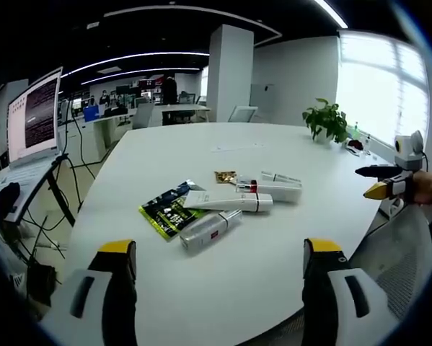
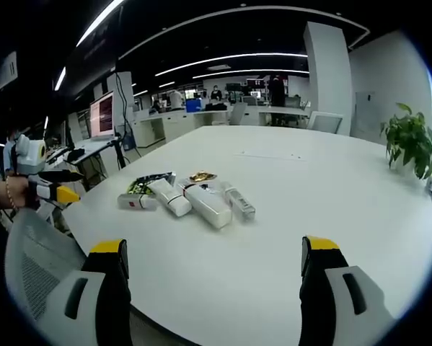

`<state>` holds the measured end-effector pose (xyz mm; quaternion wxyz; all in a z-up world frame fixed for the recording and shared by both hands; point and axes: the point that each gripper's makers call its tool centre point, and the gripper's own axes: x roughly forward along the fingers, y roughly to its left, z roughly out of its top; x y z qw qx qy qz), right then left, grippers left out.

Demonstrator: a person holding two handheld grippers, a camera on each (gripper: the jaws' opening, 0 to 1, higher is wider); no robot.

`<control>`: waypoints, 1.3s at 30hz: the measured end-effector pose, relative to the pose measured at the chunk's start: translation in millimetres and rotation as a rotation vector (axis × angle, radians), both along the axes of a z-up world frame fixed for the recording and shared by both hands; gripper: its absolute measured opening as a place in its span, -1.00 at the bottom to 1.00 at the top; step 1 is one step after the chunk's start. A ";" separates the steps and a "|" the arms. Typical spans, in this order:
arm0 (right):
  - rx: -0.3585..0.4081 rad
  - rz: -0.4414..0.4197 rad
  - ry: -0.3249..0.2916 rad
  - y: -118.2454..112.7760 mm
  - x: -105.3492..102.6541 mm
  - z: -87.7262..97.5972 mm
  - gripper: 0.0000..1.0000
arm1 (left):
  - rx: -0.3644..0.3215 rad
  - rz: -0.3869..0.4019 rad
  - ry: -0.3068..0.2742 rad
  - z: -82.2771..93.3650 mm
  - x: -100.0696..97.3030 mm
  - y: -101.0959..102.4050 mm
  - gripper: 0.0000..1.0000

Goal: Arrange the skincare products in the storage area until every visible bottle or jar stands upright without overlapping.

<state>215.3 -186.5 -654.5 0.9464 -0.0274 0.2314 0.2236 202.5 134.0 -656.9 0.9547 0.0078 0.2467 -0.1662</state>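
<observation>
Tubes (image 1: 230, 202) lie flat mid-tabletop (image 1: 273, 259) in left gripper view, ahead of wide, empty left tongs (image 1: 219, 263), long axes crosswise; right tongs (image 1: 380, 182) hover off the far-right edge.

Right gripper view: same tubes (image 2: 201, 202) ahead-left of wide, empty right tongs (image 2: 212, 263); both look about equally near.

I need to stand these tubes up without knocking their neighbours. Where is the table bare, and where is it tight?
Bare: the white round table between the left gripper and the lying white tubes, and beyond them toward the potted green plant. Crowded: the tubes, green foil sachet and small gold sachet touch or overlap.
</observation>
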 end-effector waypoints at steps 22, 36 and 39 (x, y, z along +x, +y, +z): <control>-0.035 0.058 0.053 0.7 15.7 -3.6 0.86 | -0.015 -0.015 0.006 2.2 -0.5 -5.5 0.80; -0.108 0.200 0.107 24.0 55.1 3.0 0.63 | -0.034 -0.014 -0.003 3.6 0.3 -3.8 0.79; -0.124 0.218 0.106 30.3 61.0 4.6 0.58 | -0.036 -0.019 0.002 2.7 0.0 -4.6 0.78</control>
